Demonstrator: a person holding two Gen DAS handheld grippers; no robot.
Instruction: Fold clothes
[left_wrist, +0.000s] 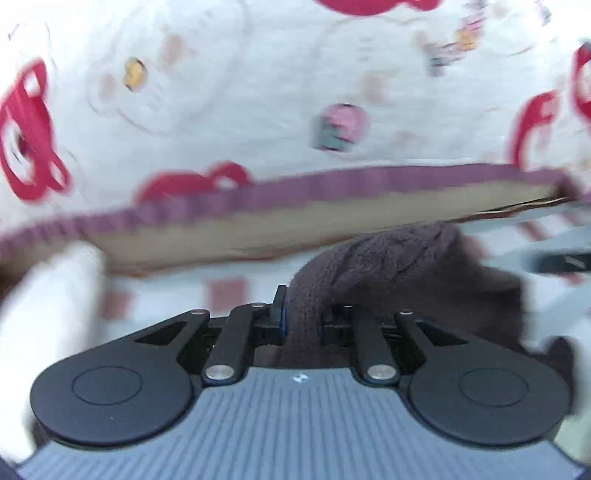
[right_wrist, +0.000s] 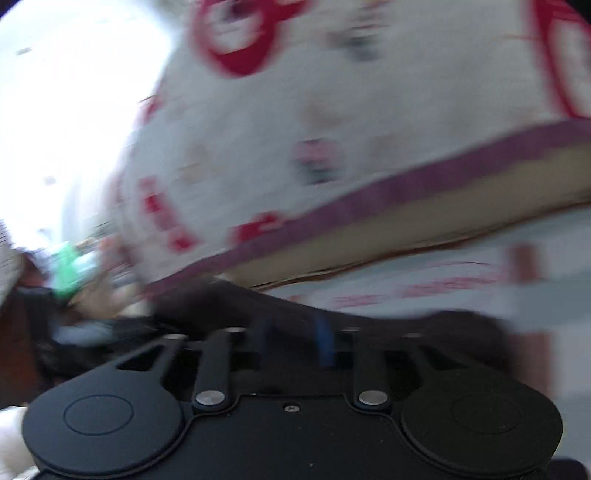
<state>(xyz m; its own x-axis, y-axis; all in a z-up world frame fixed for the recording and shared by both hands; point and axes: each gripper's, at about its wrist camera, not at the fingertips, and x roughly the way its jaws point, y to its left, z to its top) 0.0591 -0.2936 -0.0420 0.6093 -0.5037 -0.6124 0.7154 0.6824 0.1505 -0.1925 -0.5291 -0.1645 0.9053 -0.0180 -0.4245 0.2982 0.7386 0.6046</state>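
Observation:
A dark brown knitted garment (left_wrist: 388, 258) hangs bunched in the left wrist view, a thick fold of it running down between my left gripper's (left_wrist: 301, 317) fingers, which are shut on it. In the right wrist view the picture is heavily blurred. My right gripper (right_wrist: 295, 343) shows its two blue-padded fingers (right_wrist: 325, 347) standing apart. The same dark garment (right_wrist: 221, 299) lies as a dark mass just beyond and around them; nothing is clearly pinched between the pads.
Behind the garment is a white cloth with red prints (left_wrist: 258, 92), edged by a purple band (left_wrist: 295, 188) over a tan layer (left_wrist: 258, 225). A white blurred shape (left_wrist: 48, 295) fills the left edge. A green object (right_wrist: 66, 273) sits among clutter at the left.

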